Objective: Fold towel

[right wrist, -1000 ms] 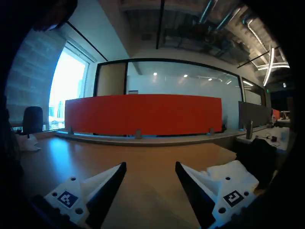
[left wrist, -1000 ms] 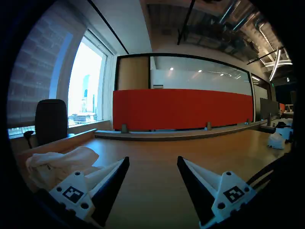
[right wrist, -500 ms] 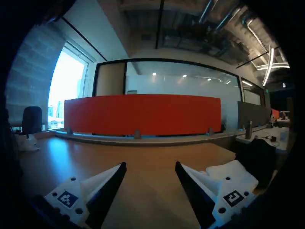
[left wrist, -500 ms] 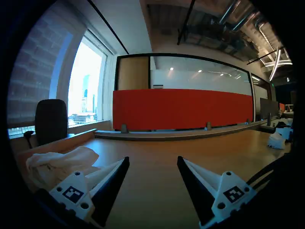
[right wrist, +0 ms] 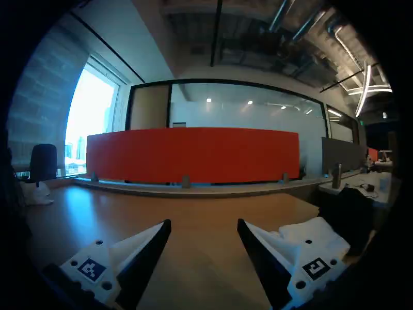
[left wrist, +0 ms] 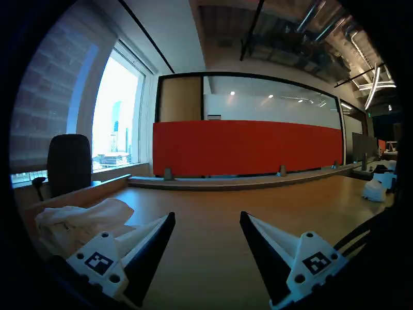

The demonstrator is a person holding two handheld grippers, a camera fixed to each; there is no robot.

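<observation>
A crumpled cream towel [left wrist: 77, 219] lies on the wooden desk [left wrist: 217, 206], just beyond and left of my left gripper's left finger. The left gripper [left wrist: 206, 214] is open and holds nothing; it sits low over the desk. In the right gripper view the same towel [right wrist: 36, 194] appears as a small pale heap at the far left. My right gripper [right wrist: 204, 222] is also open and empty, low over the desk. A white folded cloth [right wrist: 315, 230] lies directly behind its right finger.
A red divider panel [left wrist: 248, 147] runs along the desk's far edge. A black office chair [left wrist: 68, 163] stands by the window at left. A black object [right wrist: 351, 212] sits on the desk at right, beside the white cloth. More desks stand farther right.
Both grippers stay still and open. A dark shape at the top left of the right gripper view has moved out of sight.
</observation>
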